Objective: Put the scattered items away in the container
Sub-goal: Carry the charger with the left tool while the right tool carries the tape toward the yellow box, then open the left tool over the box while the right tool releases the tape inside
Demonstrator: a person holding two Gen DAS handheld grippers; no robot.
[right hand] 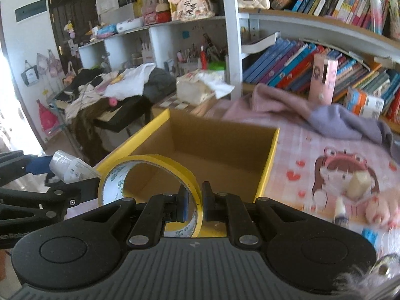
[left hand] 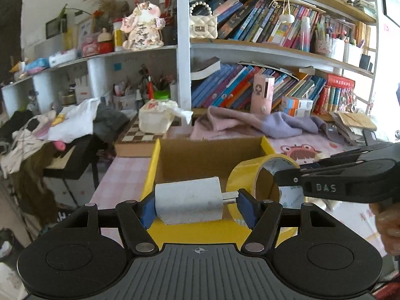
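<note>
An open cardboard box with yellow edges stands on the pink table; it also shows in the right wrist view. My left gripper is shut on a white charger plug, held over the box's near edge. My right gripper is shut on the wall of a yellow tape roll, held above the box's near left corner. The tape roll and the right gripper's fingers show at right in the left wrist view. The left gripper with the plug shows at left in the right wrist view.
A pink and purple cloth lies behind the box. Small items, among them a pale block and a small tube, lie on the cartoon mat at right. A tissue box on a chessboard stands behind. Bookshelves rise at the back.
</note>
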